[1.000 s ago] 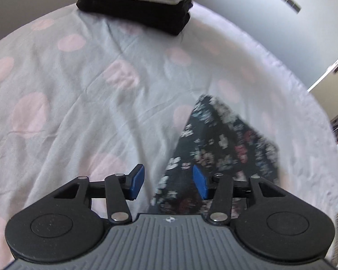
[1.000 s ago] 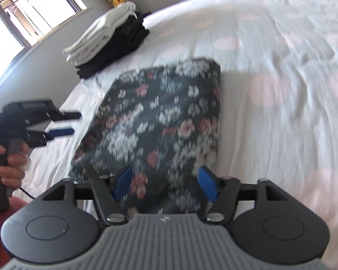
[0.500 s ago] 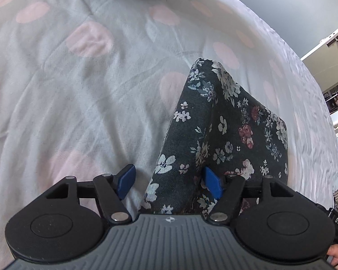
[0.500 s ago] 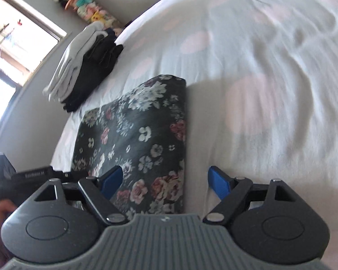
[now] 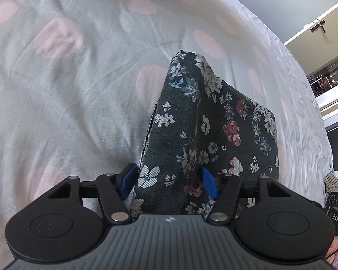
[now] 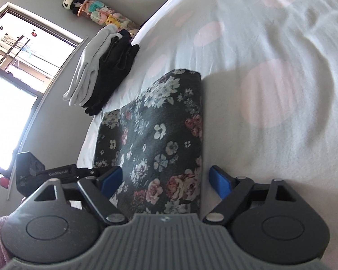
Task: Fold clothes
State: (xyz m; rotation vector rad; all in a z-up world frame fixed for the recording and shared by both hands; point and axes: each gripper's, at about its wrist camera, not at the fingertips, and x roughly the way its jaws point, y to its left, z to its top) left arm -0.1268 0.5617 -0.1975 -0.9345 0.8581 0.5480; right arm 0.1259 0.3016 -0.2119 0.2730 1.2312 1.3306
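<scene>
A folded dark floral garment [image 5: 214, 130] lies on the bed; it also shows in the right wrist view [image 6: 160, 135]. My left gripper [image 5: 167, 181] is open, with its blue pads on either side of the garment's near edge. My right gripper [image 6: 166, 181] is open too, with its pads on either side of the garment's other near corner. The left gripper's body [image 6: 45, 172] shows at the left of the right wrist view.
The bed sheet [image 5: 67, 90] is white with pink dots. A stack of folded white and black clothes [image 6: 103, 67] sits near the bed's far edge by the wall. A window [image 6: 15, 67] and stuffed toys [image 6: 97, 14] are beyond it.
Both grippers have moved in low over the floral garment, and it now lies between each pair of pads. The left gripper's pads have drawn closer to the fabric.
</scene>
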